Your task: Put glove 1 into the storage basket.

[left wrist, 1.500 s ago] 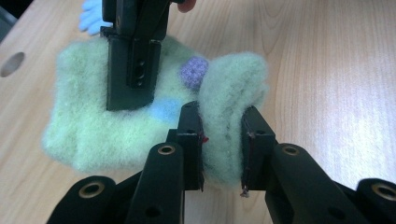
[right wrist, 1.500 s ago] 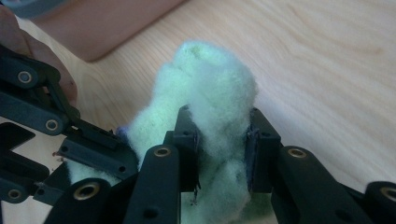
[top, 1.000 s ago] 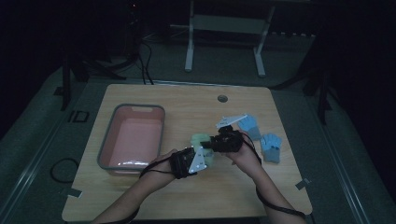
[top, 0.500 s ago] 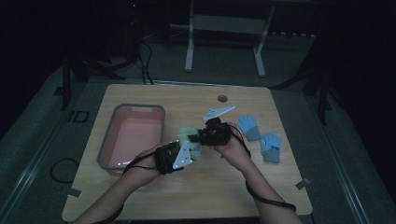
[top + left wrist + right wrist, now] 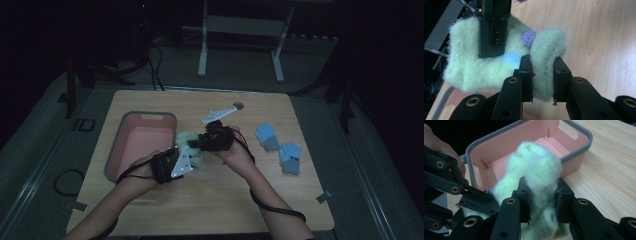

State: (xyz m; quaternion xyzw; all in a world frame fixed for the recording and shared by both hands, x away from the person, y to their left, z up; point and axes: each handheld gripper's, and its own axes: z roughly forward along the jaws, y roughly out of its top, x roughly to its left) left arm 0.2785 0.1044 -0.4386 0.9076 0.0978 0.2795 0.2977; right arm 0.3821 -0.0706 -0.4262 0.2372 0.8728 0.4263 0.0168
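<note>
A fluffy pale-green knitted piece (image 5: 189, 142) with a blue and a purple spot (image 5: 528, 38) hangs between both grippers, just right of the pink bin (image 5: 131, 150). My left gripper (image 5: 542, 75) is shut on one fold of the green piece (image 5: 486, 67); in the high view the left gripper (image 5: 186, 156) sits at its near side. My right gripper (image 5: 541, 200) is shut on another bunch of the green piece (image 5: 536, 170), and in the high view the right gripper (image 5: 196, 143) comes in from the right. The pink bin (image 5: 576, 147) lies right behind the wool.
Two blue gloves (image 5: 266, 135) (image 5: 291, 156) lie on the wooden table (image 5: 300, 200) to the right. A round hole (image 5: 238, 105) sits near the far edge. A metal stand (image 5: 240, 40) is on the floor beyond the table.
Both hands have carried the green piece left and upward, from the table's middle to the bin's right rim. The blue gloves stay where they were.
</note>
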